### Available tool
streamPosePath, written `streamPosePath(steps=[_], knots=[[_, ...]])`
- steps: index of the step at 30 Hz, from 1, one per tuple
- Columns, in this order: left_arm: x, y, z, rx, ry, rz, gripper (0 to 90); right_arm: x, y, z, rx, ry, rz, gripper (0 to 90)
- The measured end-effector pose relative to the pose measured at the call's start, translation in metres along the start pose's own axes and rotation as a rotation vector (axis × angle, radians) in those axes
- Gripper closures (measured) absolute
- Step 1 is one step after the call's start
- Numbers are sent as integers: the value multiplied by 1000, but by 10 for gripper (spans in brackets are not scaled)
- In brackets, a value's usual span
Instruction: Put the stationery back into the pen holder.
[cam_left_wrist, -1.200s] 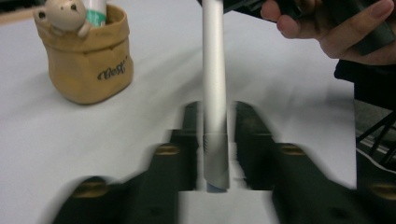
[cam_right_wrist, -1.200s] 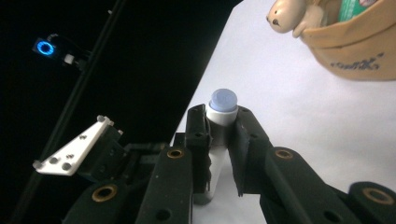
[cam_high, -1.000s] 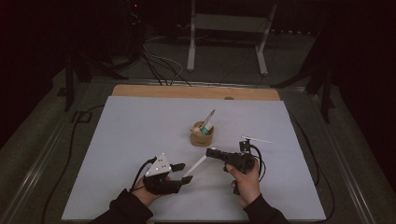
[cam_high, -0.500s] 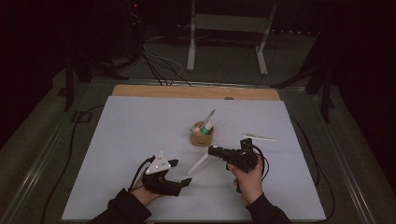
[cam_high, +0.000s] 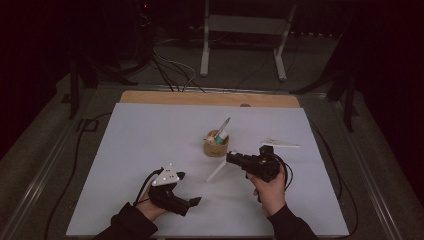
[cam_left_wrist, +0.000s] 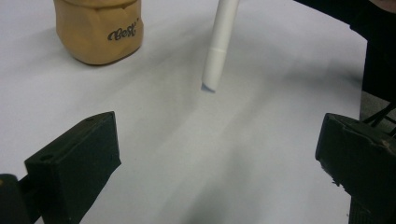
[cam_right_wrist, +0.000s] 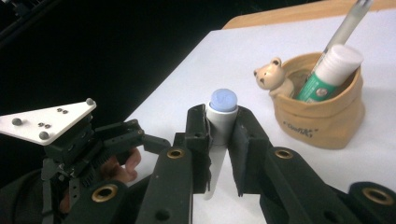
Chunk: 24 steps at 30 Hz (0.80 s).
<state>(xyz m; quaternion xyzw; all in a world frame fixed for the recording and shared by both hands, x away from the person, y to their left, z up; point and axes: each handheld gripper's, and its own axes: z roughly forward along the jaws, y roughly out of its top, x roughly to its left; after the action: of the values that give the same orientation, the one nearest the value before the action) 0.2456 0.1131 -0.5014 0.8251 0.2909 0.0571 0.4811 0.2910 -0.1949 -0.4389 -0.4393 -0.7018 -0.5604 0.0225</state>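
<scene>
1. Right tool (cam_high: 233, 158) is clamped on a white plastic marker pen with a pale blue end cap (cam_high: 218, 171); in the high view the pen slants down and to the left from the jaws, its lower tip at or just above the white sheet covering the tabletop (cam_high: 150, 135).
2. Left tool (cam_high: 187, 189), low on the sheet near the front edge, stands with its jaws spread wide and nothing between them; they have just been opening.
3. Beyond the pen sits a small tan pouch-shaped holder with a bear figure (cam_high: 216, 145), upright, with a grey pen and a green-and-white tube standing in it.
4. Right gripper view looks straight down the pen (cam_right_wrist: 220, 116): the blue cap shows between the two black pads, which press its barrel from both sides. The holder (cam_right_wrist: 322, 116) is close on the right, the left tool (cam_right_wrist: 140, 135) with its grey three-cornered plate on the left.
5. Left gripper view shows the pen's lower end (cam_left_wrist: 218, 46) hanging tilted over the sheet, with a small shadow under its tip, and the holder's base (cam_left_wrist: 100, 32) with script lettering; both jaws stand far apart at the frame's edges.
6. Against the frame a second ago, the left tool no longer reaches the pen, and the right tool with the pen sits slightly higher.
</scene>
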Motion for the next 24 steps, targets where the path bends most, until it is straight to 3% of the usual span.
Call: streamPosePath(steps=[8, 13, 24], knots=[[4, -5, -6, -4, 15, 4, 4, 5, 9, -2, -9, -26, -64, 780], [6, -9, -11, -3, -6, 8, 4, 6, 12, -1, -3, -41, -92, 780], [7, -13, -16, -8, -11, 2, 4, 10, 28, -5, -25, -70, -147, 780]])
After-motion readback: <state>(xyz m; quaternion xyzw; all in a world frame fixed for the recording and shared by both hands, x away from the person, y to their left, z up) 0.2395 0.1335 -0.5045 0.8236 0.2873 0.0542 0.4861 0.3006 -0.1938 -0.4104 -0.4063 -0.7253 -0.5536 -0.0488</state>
